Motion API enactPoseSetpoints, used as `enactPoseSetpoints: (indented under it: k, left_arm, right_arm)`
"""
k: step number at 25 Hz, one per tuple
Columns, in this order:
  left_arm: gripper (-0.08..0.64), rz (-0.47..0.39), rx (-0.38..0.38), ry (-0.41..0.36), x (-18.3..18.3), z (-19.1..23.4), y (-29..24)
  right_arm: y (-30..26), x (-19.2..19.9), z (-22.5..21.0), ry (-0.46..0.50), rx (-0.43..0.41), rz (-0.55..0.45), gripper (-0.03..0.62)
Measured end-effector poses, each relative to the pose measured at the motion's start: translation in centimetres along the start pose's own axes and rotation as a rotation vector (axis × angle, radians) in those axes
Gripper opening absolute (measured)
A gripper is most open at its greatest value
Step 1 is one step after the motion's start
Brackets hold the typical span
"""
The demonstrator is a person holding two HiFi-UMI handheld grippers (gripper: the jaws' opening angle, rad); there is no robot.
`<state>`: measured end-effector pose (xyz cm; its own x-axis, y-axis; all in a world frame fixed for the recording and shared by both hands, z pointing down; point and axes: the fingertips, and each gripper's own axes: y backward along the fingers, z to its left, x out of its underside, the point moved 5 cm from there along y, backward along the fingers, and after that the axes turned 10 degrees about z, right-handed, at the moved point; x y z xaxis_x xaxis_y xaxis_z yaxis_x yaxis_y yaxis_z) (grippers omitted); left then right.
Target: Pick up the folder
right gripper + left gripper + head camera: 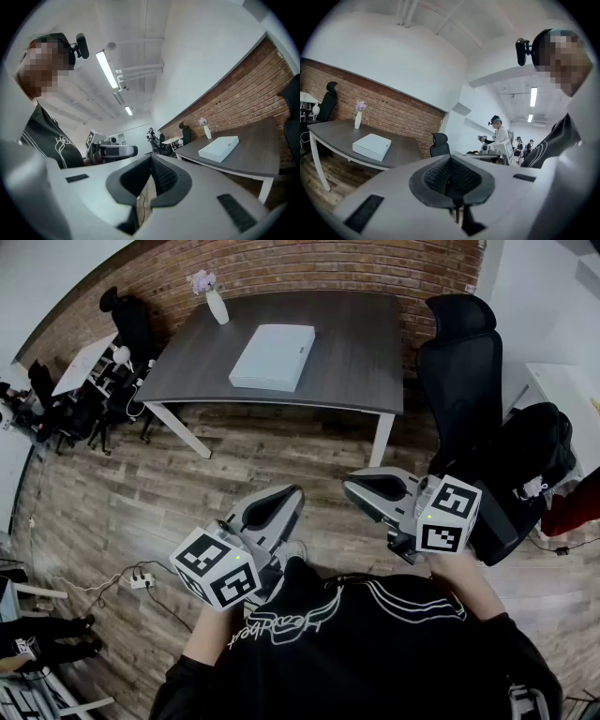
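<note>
Left gripper (277,505) and right gripper (367,489) both clamped together on nothing, folder (273,355) flat on the table (356,362), well ahead: risk is reaching it unopened and shoving it, or clipping the vase (217,306) nearby.

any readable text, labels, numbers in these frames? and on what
"Heartbeat": white script on the person's black shirt, upside down in the head view; my reading is unsure.
Left cube, right cube: black-and-white square markers only, no characters.
Folder: plain, no print that I can make out.
Nothing else readable.
</note>
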<state>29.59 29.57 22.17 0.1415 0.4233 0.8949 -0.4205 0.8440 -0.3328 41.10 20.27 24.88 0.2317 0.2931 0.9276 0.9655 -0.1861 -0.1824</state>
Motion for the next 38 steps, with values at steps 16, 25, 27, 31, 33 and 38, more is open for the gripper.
enactPoseSetpoints:
  k: [16, 25, 27, 31, 33, 38]
  left_arm:
    - [0.006, -0.009, -0.017, 0.001, -0.5, 4.2, -0.1]
    - [0.006, 0.002, 0.049, 0.025, -2.3, 12.1, -1.4]
    - [0.006, 0.01, 0.067, 0.045, -3.1, 14.9, -1.7]
    - [0.006, 0.024, 0.121, 0.071, -5.1, 20.9, -1.9]
    - [0.006, 0.03, 0.153, 0.085, -6.3, 24.1, -2.0]
    - [0.006, 0.068, 0.209, 0.099, -9.5, 32.1, -2.2]
  right_arm:
    - [-3.4, -1.0, -2.5, 0.007, -0.031, -0.018, -0.003]
    - [-8.5, -2.6, -7.3, -0.04, 0.045, -0.023, -0.003]
    - [-10.4, -3.4, -8.8, -0.056, 0.064, -0.017, -0.003]
    - [-14.6, -5.0, -11.6, -0.098, 0.117, -0.015, -0.003]
    - [-16.8, -6.0, -13.0, -0.118, 0.146, -0.016, -0.003]
    - [-22.3, -9.0, -16.8, -0.165, 0.228, -0.05, -0.002]
